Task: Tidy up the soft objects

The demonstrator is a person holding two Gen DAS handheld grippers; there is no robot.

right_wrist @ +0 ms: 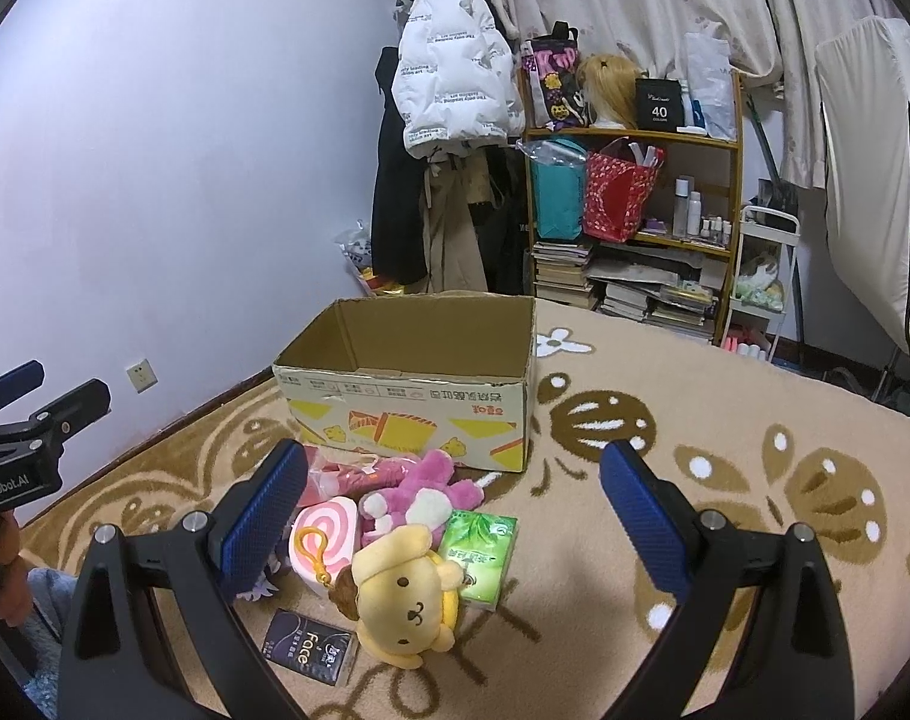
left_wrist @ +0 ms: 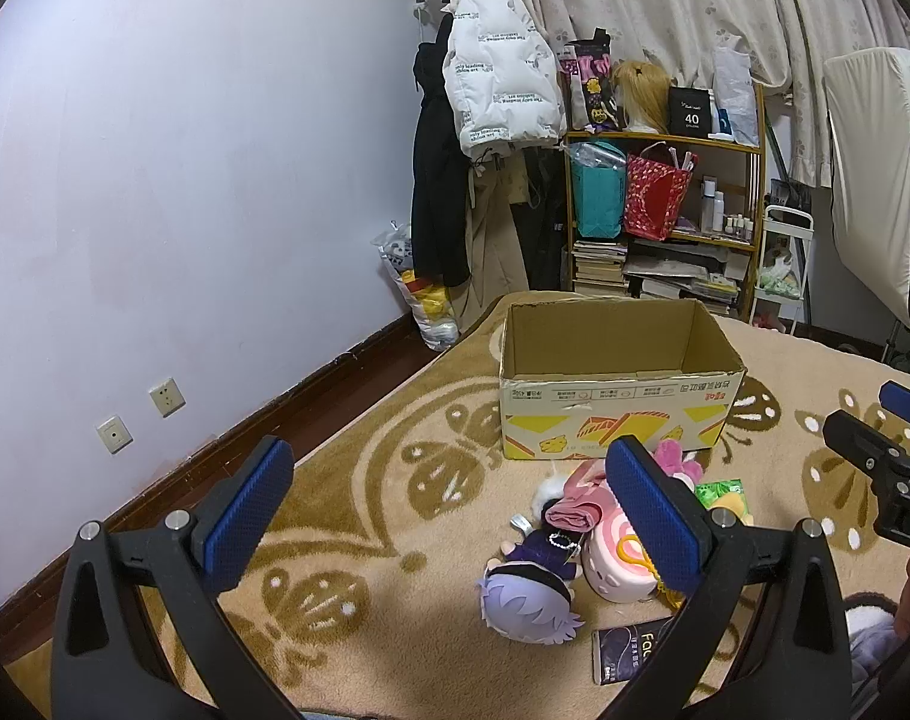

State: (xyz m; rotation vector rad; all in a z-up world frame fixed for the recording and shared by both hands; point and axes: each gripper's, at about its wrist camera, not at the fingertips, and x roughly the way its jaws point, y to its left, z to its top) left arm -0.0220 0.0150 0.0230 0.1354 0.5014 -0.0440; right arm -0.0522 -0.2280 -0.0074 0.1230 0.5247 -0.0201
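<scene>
An open cardboard box stands on the beige carpet, and it looks empty. In front of it lies a pile of soft toys: a purple-haired doll, a pink swirl cushion, a pink plush and a yellow dog plush. A green tissue pack and a dark tissue pack lie beside them. My left gripper is open above the pile's left. My right gripper is open above the pile.
A wooden shelf with bags, books and bottles stands behind the box, beside a coat rack with a white jacket. A wall with sockets runs along the left. The patterned carpet stretches to the right.
</scene>
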